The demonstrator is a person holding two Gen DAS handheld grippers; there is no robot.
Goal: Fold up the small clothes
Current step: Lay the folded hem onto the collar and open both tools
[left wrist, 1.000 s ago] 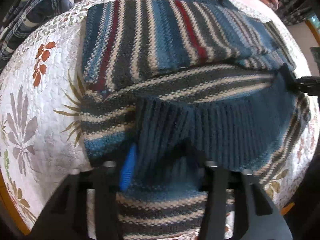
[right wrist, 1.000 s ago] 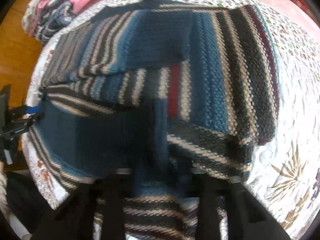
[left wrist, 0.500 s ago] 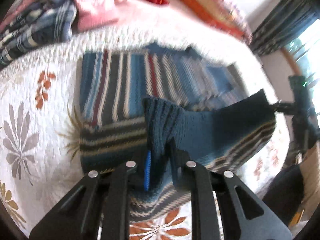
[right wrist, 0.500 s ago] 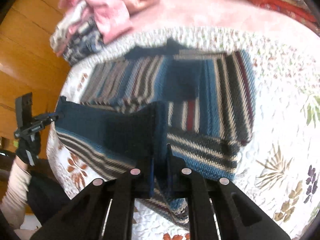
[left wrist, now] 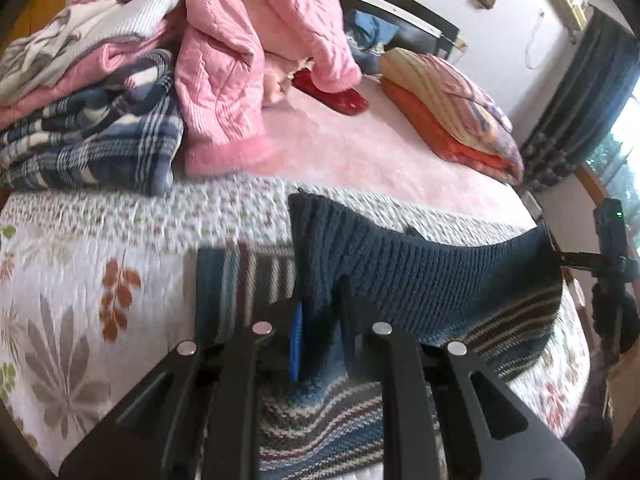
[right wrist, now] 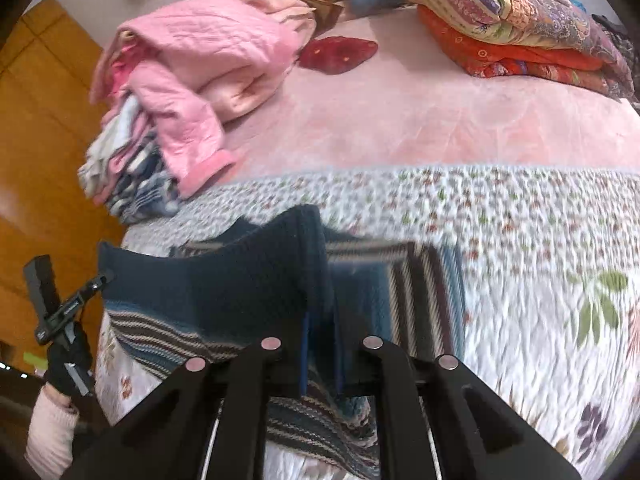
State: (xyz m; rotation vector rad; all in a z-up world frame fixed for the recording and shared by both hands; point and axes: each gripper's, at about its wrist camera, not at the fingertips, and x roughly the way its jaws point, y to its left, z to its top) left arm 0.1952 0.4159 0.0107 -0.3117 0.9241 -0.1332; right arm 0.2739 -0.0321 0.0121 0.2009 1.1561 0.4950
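The striped knit sweater [left wrist: 436, 284] lies on the floral quilt [left wrist: 72, 280] at the near end of the bed, its ribbed dark-blue hem lifted off the surface. The raised hem runs crosswise, stretched between the two grippers. The left gripper [left wrist: 320, 320] is clamped on one hem corner; the right gripper [right wrist: 320, 344] is clamped on the opposite corner. The garment's lower portion remains flat on the quilt, partly hidden behind the raised band and the gripper fingers. Motion blur obscures the stripe pattern; the sleeves appear folded inward. A pile of pink and plaid clothes [left wrist: 168, 64] sits well apart, beyond the quilt.
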